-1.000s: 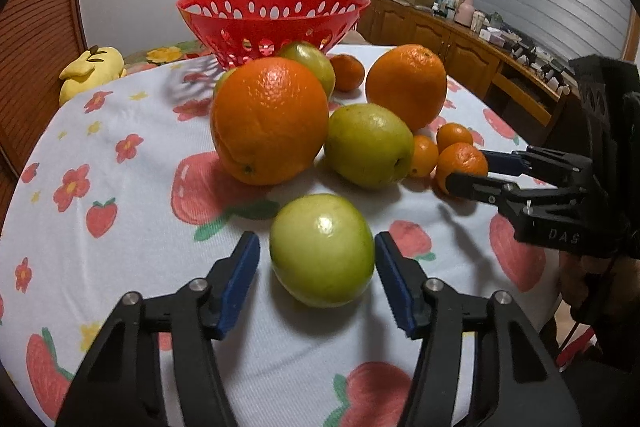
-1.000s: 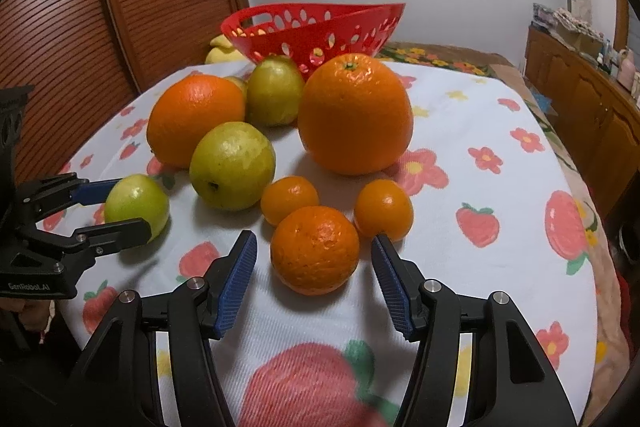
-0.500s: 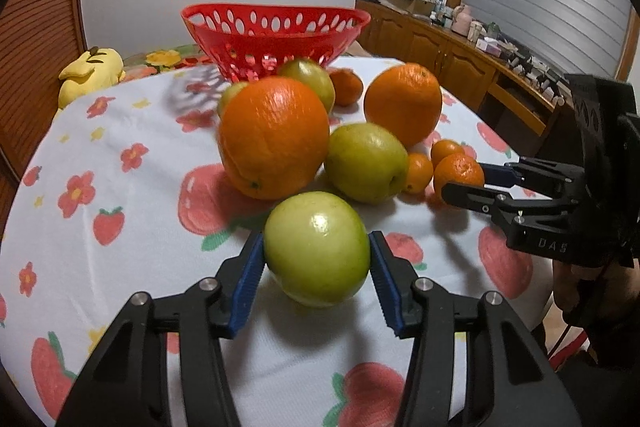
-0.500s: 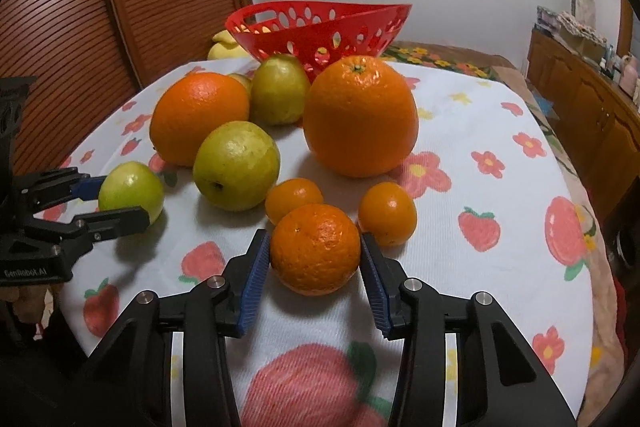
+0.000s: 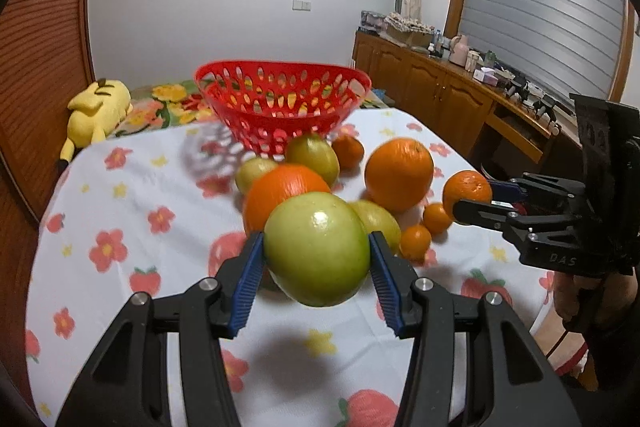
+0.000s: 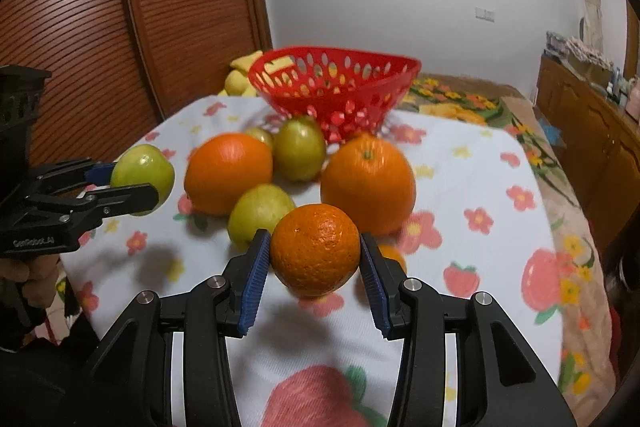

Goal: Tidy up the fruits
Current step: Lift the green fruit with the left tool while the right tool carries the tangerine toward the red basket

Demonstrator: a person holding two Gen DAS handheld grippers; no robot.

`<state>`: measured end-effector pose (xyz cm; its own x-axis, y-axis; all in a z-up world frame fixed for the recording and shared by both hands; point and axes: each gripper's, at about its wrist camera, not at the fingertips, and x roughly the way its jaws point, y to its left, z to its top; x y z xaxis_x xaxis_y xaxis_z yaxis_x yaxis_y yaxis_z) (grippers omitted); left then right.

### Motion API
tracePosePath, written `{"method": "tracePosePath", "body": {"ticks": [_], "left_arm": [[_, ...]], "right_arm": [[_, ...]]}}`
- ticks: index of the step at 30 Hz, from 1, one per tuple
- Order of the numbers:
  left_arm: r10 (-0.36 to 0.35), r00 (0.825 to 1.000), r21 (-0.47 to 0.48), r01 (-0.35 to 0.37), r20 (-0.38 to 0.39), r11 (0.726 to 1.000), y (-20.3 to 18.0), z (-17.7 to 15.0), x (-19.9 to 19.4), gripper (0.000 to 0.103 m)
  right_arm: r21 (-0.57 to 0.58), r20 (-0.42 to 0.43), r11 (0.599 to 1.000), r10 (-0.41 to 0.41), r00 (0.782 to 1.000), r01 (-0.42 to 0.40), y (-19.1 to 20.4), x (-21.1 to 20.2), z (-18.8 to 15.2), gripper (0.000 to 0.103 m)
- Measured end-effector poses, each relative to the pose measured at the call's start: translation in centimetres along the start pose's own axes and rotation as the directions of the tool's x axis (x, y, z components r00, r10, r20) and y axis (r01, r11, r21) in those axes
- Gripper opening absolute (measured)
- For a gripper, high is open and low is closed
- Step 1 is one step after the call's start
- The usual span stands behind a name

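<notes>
Two fruits are in my grip at once. My left claw (image 5: 316,269) is clenched on a round, glossy pale-green apple (image 5: 317,249), low in the middle of the left wrist view, with both blue ribbed pads (image 5: 249,279) pressed on its flanks and a shadow on the cloth beneath it, so I judge it clear of the worktop (image 5: 132,187). My right claw (image 6: 314,277) is clamped on a dimpled orange mandarin (image 6: 315,249), low centre in the right wrist view, also off the flowered cloth.

Where both should go, I judge, is the red perforated plastic basket (image 5: 282,103), upper centre of both views, beyond the loose pile of big oranges, green fruit and small mandarins.

To do this well I would carry each fruit high enough to pass over the large smooth orange (image 6: 367,181) and the basket's rim, and keep the grips firm: both fruits are round and slick, held only at their widest girth, so a tilt could let one roll out. I would bring the claws in one after the other, since the basket's mouth looks tight for two together, and let go low inside to spare the apple a bruise.
</notes>
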<state>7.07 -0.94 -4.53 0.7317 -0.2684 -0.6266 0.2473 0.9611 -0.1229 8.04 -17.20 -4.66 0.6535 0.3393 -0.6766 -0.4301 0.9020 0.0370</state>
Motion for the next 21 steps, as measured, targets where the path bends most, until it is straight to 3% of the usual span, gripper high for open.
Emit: {"method": "tracePosePath", "body": {"ticks": [9,21], "left_arm": [[0.013,0.999,0.001,-0.013,0.034,1.0,0.9,2.0,-0.2,0.051],[0.021,0.998,0.005,-0.022,0.054,1.0,2.5,5.4,1.9,0.051]], "right_arm": [[-0.026,0.039,1.0,-0.002,0.999,0.003,-0.4,-0.7,2.5,0.045],[-0.042,0.052,0.999,0.017,0.999,-0.015,-1.2,1.5,5.5,0.045]]}}
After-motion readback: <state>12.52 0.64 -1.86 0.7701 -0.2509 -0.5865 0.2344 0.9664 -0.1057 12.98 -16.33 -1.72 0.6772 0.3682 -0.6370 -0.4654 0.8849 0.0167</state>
